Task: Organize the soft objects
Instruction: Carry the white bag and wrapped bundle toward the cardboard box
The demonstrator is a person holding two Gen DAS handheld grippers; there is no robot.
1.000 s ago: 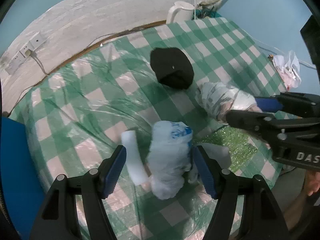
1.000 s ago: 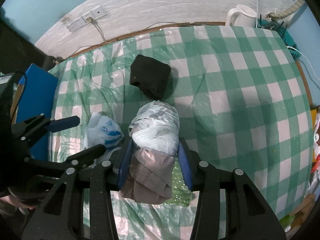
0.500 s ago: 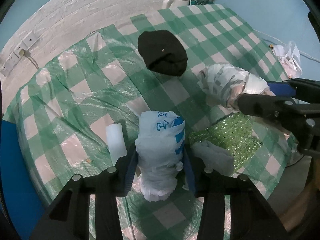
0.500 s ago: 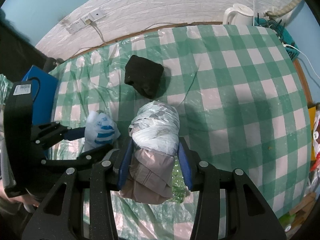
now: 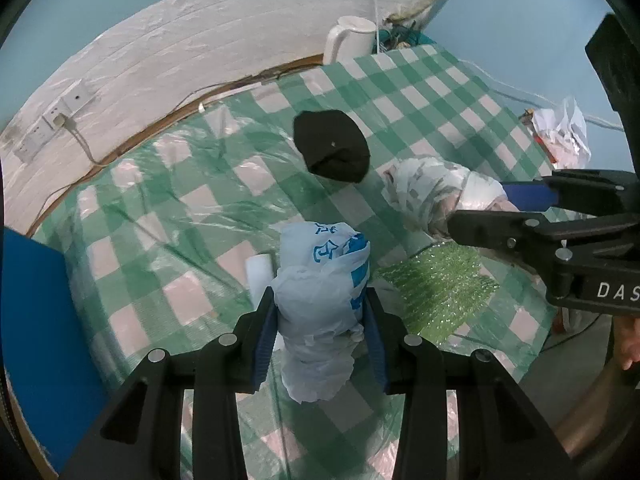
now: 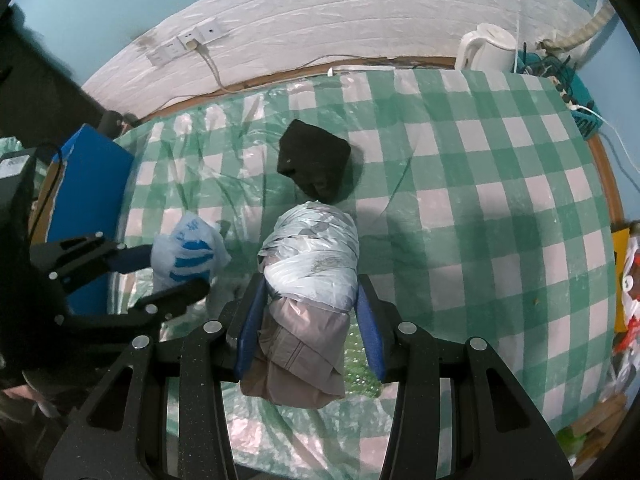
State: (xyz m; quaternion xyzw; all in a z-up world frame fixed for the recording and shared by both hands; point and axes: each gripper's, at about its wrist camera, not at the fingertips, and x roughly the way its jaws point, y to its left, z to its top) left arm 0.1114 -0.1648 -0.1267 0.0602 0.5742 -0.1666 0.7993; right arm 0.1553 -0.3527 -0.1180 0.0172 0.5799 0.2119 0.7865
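My left gripper (image 5: 320, 312) is shut on a white plastic bag bundle with blue print (image 5: 322, 280), held above the green checked table (image 5: 160, 200); it also shows in the right wrist view (image 6: 188, 252). My right gripper (image 6: 308, 312) is shut on a bundle of beige cloth wrapped in white plastic (image 6: 310, 268), seen in the left wrist view (image 5: 432, 192). A black folded cloth (image 5: 332, 152) lies on the table beyond both bundles (image 6: 314, 164). A green glittery sheet (image 5: 436, 280) lies under the bundles.
A white foam piece (image 5: 258, 276) lies by the left bundle. A blue box (image 6: 88, 184) stands at the table's left edge. A white kettle (image 6: 486, 50) and a teal basket (image 6: 576, 96) stand at the back right. A wall socket (image 6: 188, 40) is behind.
The left gripper closed on the blue-printed bag bundle and lifted it off the table. The right gripper kept hold of its wrapped bundle and barely moved.
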